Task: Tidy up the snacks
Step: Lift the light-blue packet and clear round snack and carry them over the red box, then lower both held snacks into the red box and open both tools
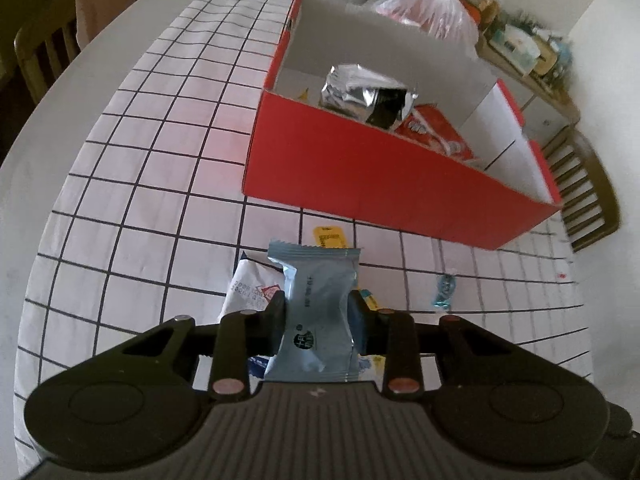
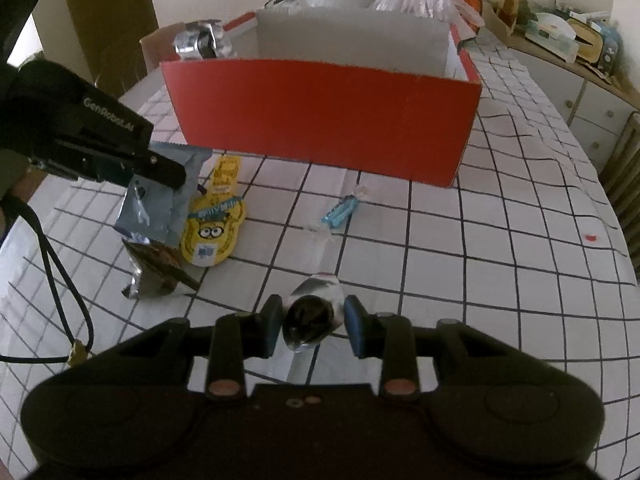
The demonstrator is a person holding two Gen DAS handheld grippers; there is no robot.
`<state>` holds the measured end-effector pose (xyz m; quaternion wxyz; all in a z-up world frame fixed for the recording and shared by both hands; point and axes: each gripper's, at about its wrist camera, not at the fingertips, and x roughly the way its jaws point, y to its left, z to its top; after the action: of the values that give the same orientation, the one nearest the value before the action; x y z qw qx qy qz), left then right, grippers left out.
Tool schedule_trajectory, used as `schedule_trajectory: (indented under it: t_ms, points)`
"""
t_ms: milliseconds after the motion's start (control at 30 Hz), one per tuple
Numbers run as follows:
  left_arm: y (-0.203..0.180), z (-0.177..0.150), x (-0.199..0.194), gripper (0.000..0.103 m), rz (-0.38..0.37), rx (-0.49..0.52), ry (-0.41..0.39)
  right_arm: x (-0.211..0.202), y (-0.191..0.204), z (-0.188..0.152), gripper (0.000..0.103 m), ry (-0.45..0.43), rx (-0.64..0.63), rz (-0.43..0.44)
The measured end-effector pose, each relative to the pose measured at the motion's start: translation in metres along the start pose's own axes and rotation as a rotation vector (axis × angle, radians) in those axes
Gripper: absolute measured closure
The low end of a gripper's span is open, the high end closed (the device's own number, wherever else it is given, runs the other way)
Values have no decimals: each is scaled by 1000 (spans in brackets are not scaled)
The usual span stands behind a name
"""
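Two snacks in red box (image 1: 384, 192). Left hand-held gripper (image 1: 316, 320) squeezes blue packet (image 1: 316, 292); right hand-held gripper (image 2: 310, 326) pinches silver candy (image 2: 310, 314). Yellow pouch (image 2: 214, 224), blue candy (image 2: 342, 209) left on counter (image 2: 480, 260).

A pale blue snack packet (image 1: 316, 312) is hanging upright, pinched at its waist, at six o'clock from the red box (image 1: 384, 188), which is holding a silver foil pack (image 1: 368, 94) and a red pack (image 1: 434, 130).

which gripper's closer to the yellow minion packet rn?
Left. The left gripper, holding the pale blue packet, is just above the yellow minion packet. The right gripper sits further off, gripping a silver wrapped snack.
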<state>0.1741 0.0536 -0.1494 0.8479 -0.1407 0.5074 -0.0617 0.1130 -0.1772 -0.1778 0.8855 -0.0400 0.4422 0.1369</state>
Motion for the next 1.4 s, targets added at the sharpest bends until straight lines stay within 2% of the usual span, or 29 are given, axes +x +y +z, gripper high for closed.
schedule_trajectory:
  t_ms: [367, 733, 1067, 1400]
  points:
    - [8, 1, -35, 72, -78, -40, -52, -38, -5, 21, 71, -90, 9, 18]
    - [-10, 33, -77, 72, -129, -1, -165, -64, -13, 64, 71, -180, -22, 4]
    - [-32, 72, -93, 72, -117, 88, -243, -65, -19, 111, 71, -241, -59, -18]
    - [-41, 110, -75, 72, -58, 143, -242, -37, -23, 151, 71, -233, -64, -48]
